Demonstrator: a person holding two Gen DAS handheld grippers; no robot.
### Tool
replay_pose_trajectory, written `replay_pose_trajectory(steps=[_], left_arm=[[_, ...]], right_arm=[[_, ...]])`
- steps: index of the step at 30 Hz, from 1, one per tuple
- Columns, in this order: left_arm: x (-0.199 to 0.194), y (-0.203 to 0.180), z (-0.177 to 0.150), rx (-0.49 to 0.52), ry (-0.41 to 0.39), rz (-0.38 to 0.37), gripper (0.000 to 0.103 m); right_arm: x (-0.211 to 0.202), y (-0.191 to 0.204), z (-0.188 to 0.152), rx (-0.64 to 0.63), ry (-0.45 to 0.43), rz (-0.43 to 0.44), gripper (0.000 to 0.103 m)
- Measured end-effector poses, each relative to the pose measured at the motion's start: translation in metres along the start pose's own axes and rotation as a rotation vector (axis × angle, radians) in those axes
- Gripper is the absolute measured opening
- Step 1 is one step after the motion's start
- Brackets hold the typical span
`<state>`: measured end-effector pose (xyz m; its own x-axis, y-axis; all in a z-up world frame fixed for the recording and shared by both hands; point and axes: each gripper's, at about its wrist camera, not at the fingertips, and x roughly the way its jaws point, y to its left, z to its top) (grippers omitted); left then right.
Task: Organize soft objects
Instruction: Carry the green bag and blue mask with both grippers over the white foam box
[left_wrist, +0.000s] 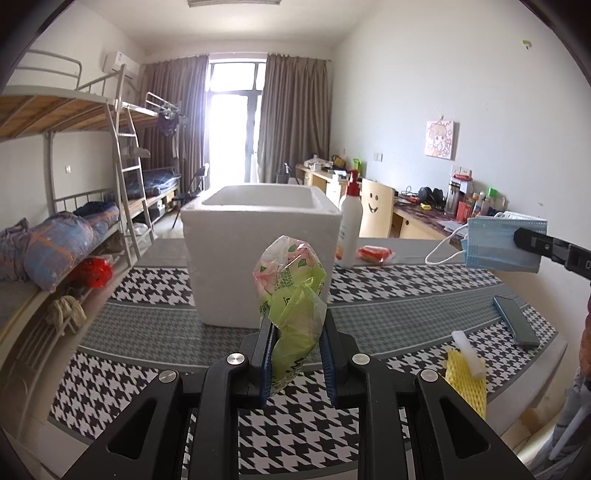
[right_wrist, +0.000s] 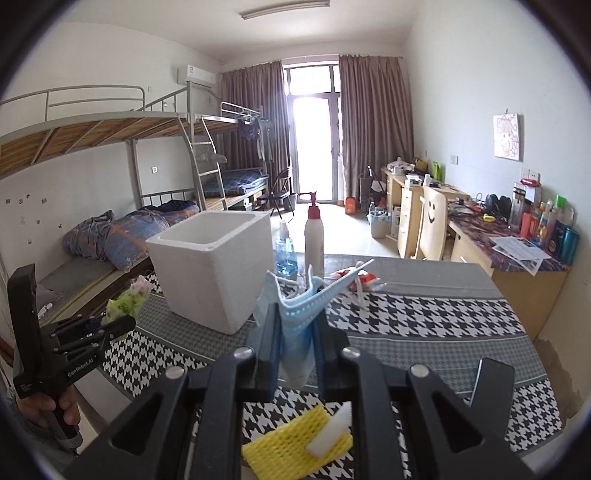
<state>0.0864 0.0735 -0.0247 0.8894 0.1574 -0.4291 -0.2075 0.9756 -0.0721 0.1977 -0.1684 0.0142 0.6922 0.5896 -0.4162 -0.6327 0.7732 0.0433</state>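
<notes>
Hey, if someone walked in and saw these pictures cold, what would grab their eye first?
Probably the tall white foam box standing open on the houndstooth-patterned tablecloth, mid-table. Next, the two things held up before it: the left hand-held gripper is shut on a crumpled green and pink plastic bag, and the right hand-held gripper is shut on a blue pleated face mask. A yellow foam net sleeve lies on the near edge.
</notes>
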Motion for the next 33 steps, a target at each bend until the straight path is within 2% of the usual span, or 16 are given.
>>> replay_pose_trajectory(steps=[23, 33], left_arm=[[-0.016, 0.022, 0.036, -0.002, -0.093, 0.041, 0.023], [-0.015, 0.03, 0.054, 0.003, -0.125, 0.063, 0.023]], right_arm=[[0.022, 0.028, 0.036, -0.064, -0.051, 0.052, 0.019], [0.038, 0.048, 0.051, -0.095, -0.048, 0.088, 0.019]])
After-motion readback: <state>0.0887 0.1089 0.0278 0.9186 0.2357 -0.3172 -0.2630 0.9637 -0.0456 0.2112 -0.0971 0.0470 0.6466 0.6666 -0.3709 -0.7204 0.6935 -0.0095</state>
